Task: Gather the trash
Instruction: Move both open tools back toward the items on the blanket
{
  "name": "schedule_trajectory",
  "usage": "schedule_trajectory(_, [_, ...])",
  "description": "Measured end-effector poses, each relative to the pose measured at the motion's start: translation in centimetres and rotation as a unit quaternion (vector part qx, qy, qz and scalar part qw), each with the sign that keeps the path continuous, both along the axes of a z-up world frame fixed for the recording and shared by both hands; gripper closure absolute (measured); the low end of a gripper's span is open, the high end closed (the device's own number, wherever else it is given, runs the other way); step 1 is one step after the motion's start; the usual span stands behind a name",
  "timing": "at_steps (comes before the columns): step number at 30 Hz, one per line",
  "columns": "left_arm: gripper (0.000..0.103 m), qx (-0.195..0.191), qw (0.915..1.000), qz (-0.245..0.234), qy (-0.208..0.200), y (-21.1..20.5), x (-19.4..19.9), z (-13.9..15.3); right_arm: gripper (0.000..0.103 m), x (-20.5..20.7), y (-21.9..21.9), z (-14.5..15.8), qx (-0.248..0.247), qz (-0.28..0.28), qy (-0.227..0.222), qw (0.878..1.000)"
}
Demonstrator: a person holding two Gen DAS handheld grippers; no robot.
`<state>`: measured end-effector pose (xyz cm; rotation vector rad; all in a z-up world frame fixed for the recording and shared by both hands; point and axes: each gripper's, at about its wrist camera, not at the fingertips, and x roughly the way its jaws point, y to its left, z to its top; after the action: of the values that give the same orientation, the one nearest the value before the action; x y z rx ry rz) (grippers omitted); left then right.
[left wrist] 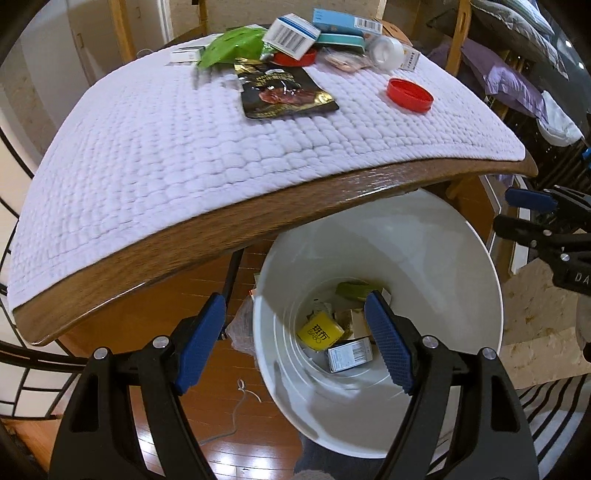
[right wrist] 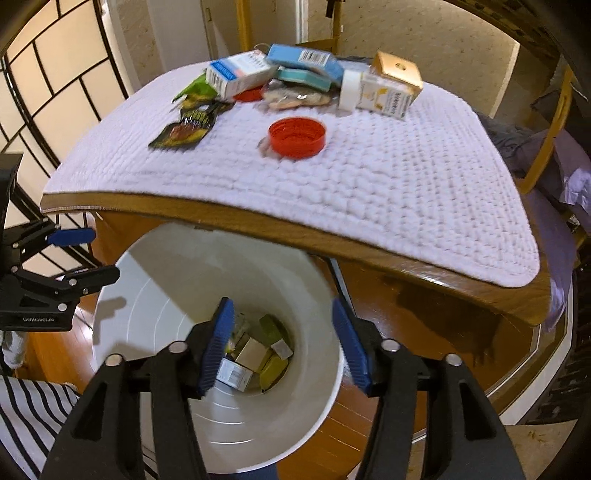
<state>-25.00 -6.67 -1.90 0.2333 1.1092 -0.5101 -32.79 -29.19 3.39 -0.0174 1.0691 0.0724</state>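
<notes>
A white bin [left wrist: 443,258] stands on the floor under the table's front edge, with several boxes and wrappers at its bottom; it also shows in the right wrist view [right wrist: 177,273]. My left gripper [left wrist: 295,336] is open and empty above the bin. My right gripper [right wrist: 284,347] is open and empty above the bin too. On the white quilted mat [left wrist: 147,155] lie a red lid [left wrist: 410,95], a black snack pouch [left wrist: 284,92], a green wrapper [left wrist: 232,46] and a pile of small boxes [left wrist: 295,33]. The red lid [right wrist: 297,137] lies nearest in the right wrist view.
The wooden table edge [left wrist: 221,229] overhangs part of the bin. A wooden chair [right wrist: 546,140] with purple cloth stands to the right. A striped rug [left wrist: 554,406] and a loose cord [left wrist: 240,402] lie on the wooden floor.
</notes>
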Motion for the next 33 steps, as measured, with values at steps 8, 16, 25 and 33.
schedule_trajectory(8, [0.024,-0.012,0.9998,-0.012,-0.008,-0.1,-0.2,1.7,0.044,0.2,0.8,1.4,0.0,0.011,-0.019,1.0])
schedule_trajectory(16, [0.024,-0.013,0.9992,-0.029,-0.026,-1.3,-0.6,3.2,0.03,0.0,1.1,3.7,-0.016,0.012,-0.077,0.997])
schedule_trajectory(25, [0.021,-0.062,0.9969,-0.002,-0.049,-1.2,0.7,6.1,0.005,0.3,0.7,7.8,-0.044,-0.019,-0.182,0.982])
schedule_trajectory(33, [0.017,-0.089,0.9928,0.033,-0.073,-0.9,3.0,7.8,0.005,2.6,1.4,9.1,-0.042,-0.011,-0.202,0.979])
